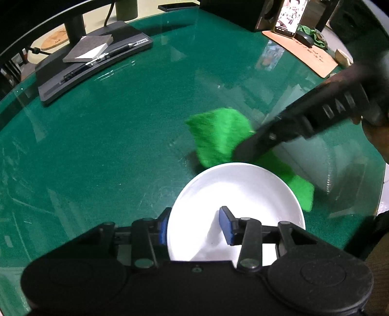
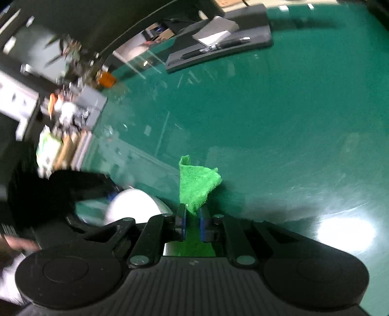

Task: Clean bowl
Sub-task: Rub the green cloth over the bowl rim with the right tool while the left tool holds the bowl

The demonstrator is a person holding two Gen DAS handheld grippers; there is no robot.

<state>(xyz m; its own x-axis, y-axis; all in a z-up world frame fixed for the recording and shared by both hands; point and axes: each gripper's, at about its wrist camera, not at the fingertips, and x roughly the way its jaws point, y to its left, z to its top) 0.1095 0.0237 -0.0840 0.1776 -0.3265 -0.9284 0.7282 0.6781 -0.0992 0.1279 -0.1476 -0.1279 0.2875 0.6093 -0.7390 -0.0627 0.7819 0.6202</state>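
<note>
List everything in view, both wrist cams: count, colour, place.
bowl: 1, white, near table edge, rim between left fingers
cloth: 1, bright green, pinched in right gripper, beyond bowl
table: 1, green under glass
monitor stand: 1, black, far left
notepad: 1, grey, on stand
pens: at least 2, black, on stand
phone: 1, screen lit, far right
desk mat: 1, tan, far right
left gripper: 1, black, blue pads, on bowl rim
right gripper: 1, black, blue pads, holding cloth
</note>
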